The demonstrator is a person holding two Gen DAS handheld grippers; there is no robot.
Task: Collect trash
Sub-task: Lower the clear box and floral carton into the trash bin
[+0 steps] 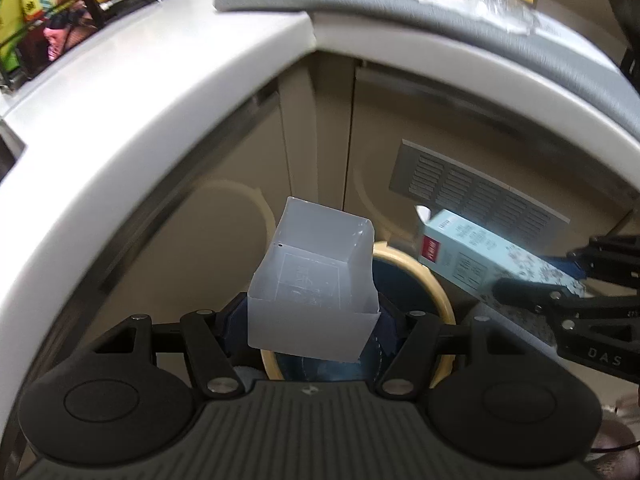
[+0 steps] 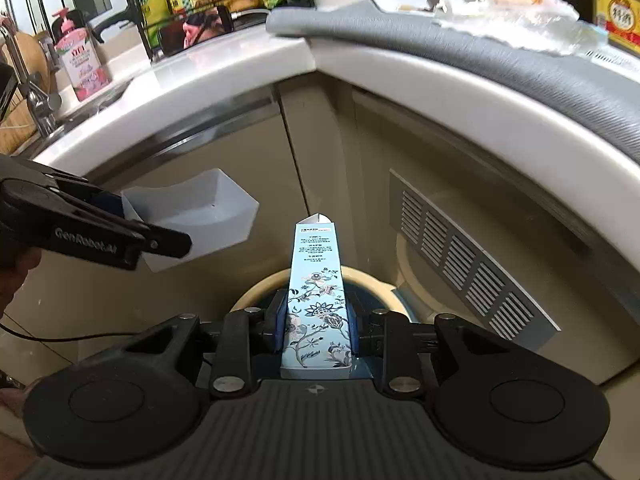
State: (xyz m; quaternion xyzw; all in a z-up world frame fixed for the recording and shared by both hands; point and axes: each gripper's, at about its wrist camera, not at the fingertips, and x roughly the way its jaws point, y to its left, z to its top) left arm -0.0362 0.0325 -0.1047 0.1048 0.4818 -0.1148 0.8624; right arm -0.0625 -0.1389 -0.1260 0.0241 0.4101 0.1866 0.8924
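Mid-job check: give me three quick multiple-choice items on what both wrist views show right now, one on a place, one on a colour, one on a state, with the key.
1. Where is the bin with the cream rim?
A. On the counter
B. On the floor below both grippers
C. In the sink

2. What colour is the long carton?
A. Light blue with a floral print
B. Plain red
C. Black

3. What is the state of the left gripper?
A. Open and empty
B. Out of view
C. Shut on the translucent white plastic box

Key:
1 B, the rim shows beneath the held items in front of the cabinet doors.
2 A, the right gripper clamps a pale blue carton with flowers.
3 C, the box sits clamped between its pads.
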